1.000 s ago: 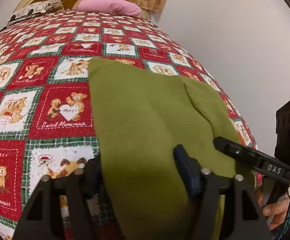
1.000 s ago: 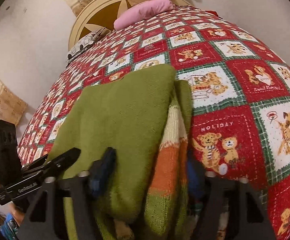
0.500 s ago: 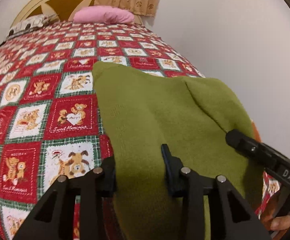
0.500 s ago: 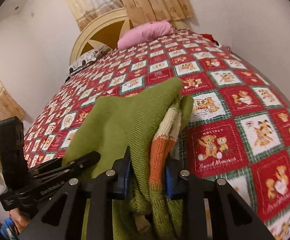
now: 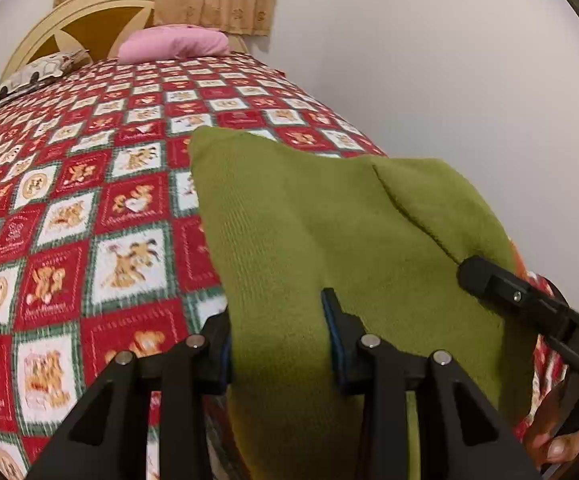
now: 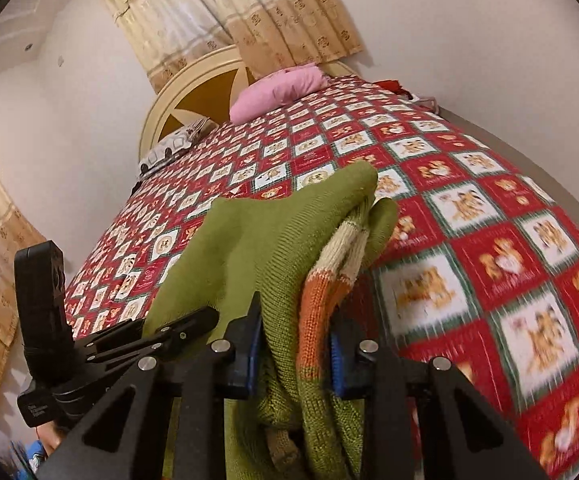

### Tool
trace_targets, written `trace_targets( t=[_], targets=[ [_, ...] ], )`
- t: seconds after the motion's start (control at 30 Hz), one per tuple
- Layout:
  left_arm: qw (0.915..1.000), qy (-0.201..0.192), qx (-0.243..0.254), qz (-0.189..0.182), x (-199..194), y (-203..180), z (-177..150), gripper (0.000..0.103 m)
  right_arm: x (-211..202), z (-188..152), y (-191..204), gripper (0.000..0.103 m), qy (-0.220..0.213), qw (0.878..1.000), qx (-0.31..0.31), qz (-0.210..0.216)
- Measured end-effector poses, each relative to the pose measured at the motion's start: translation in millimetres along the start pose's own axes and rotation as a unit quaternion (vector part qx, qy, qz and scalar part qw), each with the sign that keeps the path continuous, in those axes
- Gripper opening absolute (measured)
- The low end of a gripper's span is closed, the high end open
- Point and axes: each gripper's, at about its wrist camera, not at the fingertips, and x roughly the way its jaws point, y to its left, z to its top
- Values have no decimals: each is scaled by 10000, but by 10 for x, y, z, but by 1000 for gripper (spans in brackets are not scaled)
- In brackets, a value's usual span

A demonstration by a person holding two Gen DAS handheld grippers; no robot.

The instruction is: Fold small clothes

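A bed with a teddy-bear quilt [image 5: 89,240] fills the room. The left claw [image 5: 277,336] and right claw [image 6: 295,344] each pinch the green sweater [image 5: 329,220], lifting its near edge. Next, I think, they carry it forward to fold it.

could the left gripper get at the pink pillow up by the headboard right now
Probably not. The left gripper is shut on the green sweater, which the right gripper also grips, and the pink pillow lies at the bed's far end.
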Motion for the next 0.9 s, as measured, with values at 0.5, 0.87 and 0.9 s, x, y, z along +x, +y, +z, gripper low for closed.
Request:
trace_targets(
  t=[0.5, 0.87, 0.9],
  targets=[
    [9945, -18, 782, -696, -225, -944, -243, 38, -1202, -432, -377, 28, -674, 9947, 282, -725],
    [9884, 115, 1154, -976, 164, -1811, -212, 38, -1622, -415, -1084, 28, -933, 9836, 329, -1509],
    [9882, 110, 1187, -963, 220, -1873, -207, 38, -1615, -410, -1145, 28, -964, 9819, 311, -1600]
  ],
)
